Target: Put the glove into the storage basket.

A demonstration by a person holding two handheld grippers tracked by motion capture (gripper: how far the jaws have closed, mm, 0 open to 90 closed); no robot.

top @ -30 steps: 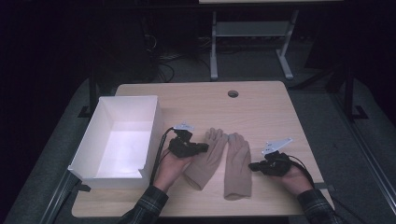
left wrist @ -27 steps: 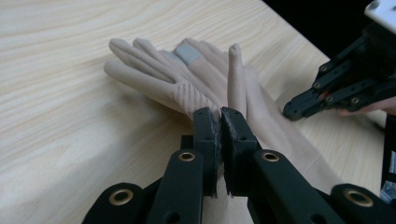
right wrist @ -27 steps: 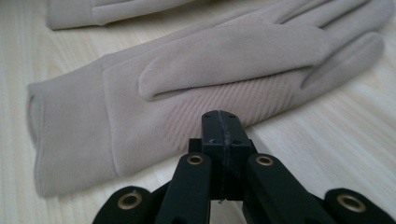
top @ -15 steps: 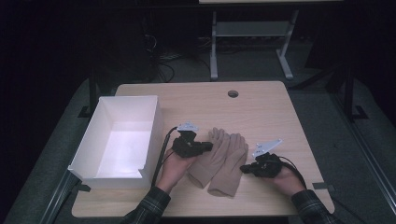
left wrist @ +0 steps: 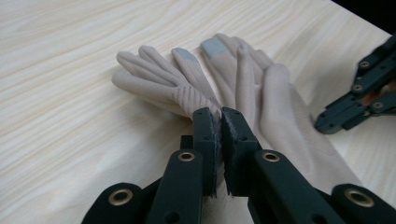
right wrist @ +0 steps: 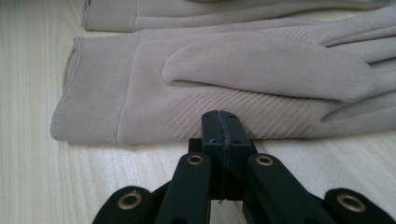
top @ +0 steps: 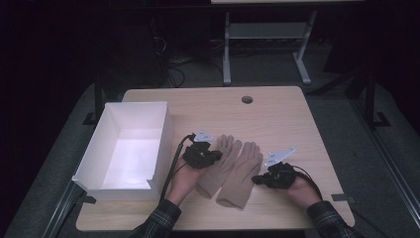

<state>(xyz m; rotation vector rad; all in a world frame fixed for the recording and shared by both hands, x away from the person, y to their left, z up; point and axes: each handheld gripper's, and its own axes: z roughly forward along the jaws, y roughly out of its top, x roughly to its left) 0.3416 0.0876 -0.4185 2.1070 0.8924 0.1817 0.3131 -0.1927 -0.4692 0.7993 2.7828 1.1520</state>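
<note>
Two beige gloves point(top: 233, 171) lie side by side on the wooden table point(top: 277, 114), low in the middle of the high view, fingers pointing toward the top of the frame. My left gripper point(top: 207, 156) has its jaws pinched tight on the edge of the left glove point(left wrist: 168, 88), a fold of ribbed fabric caught between the pads. My right gripper point(top: 260, 179) sits with its jaws fully closed and empty, tips just touching the near edge of the right glove point(right wrist: 224, 79), and the white box point(top: 99, 163) stands at the left.
</note>
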